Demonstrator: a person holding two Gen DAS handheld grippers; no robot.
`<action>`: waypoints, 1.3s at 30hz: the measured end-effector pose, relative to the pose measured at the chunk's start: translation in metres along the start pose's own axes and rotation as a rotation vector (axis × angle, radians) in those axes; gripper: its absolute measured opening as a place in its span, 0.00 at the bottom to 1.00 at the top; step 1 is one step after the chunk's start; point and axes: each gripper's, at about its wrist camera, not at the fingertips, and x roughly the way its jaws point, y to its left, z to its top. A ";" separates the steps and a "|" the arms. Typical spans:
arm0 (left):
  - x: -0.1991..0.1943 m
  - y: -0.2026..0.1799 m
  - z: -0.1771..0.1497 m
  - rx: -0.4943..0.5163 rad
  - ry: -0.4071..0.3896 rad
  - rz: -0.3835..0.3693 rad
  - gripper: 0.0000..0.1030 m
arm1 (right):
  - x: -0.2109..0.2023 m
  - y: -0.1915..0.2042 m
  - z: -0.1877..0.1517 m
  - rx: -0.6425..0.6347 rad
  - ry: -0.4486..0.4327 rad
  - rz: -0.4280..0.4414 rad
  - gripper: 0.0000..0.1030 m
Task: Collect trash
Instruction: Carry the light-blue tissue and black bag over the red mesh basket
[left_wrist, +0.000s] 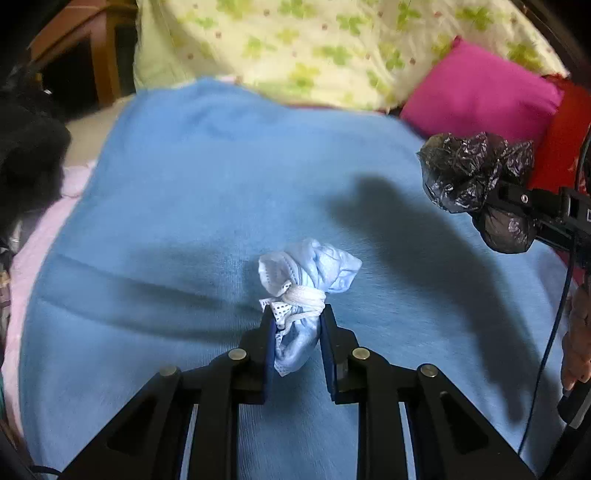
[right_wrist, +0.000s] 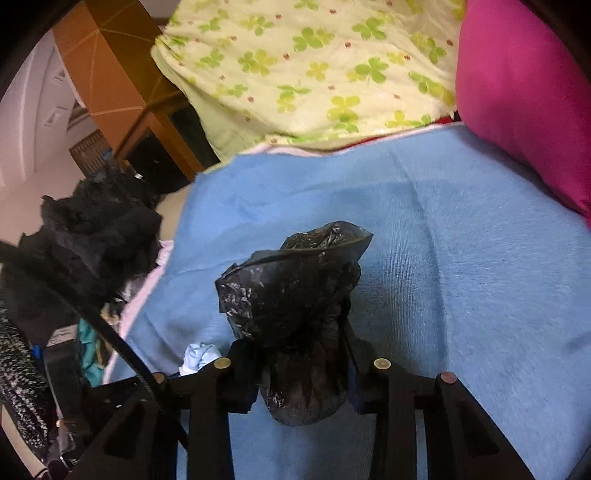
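Face mask (left_wrist: 295, 295), pinched lengthwise in left hand-held gripper (left_wrist: 297, 317); bag (left_wrist: 476, 181), clamped in right hand-held gripper (right_wrist: 295, 343), toward bed's (left_wrist: 184, 184) right edge.

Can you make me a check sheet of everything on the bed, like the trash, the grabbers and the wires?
Surface: blue blanket, a pink sheet edge showing at its left.
Job's things: rolled-up mask tied with its strap; crumpled black bag.
Clutter: dark clothes pile off the blanket's left edge.
Grippers: left gripper shut on the mask; right gripper shut on the black bag, lifted off the blanket.
Cables: blue cable hangs from the right gripper; black cable at left.
Surroundings: clover quilt, pink pillow, wooden furniture.
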 end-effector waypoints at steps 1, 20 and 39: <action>-0.007 -0.003 -0.002 -0.004 -0.009 -0.001 0.23 | -0.013 0.005 -0.003 -0.012 -0.020 0.003 0.37; -0.201 -0.114 -0.033 0.097 -0.278 0.148 0.23 | -0.252 0.001 -0.092 -0.085 -0.395 -0.085 0.37; -0.229 -0.236 -0.036 0.258 -0.335 0.107 0.23 | -0.366 -0.067 -0.130 -0.047 -0.572 -0.156 0.37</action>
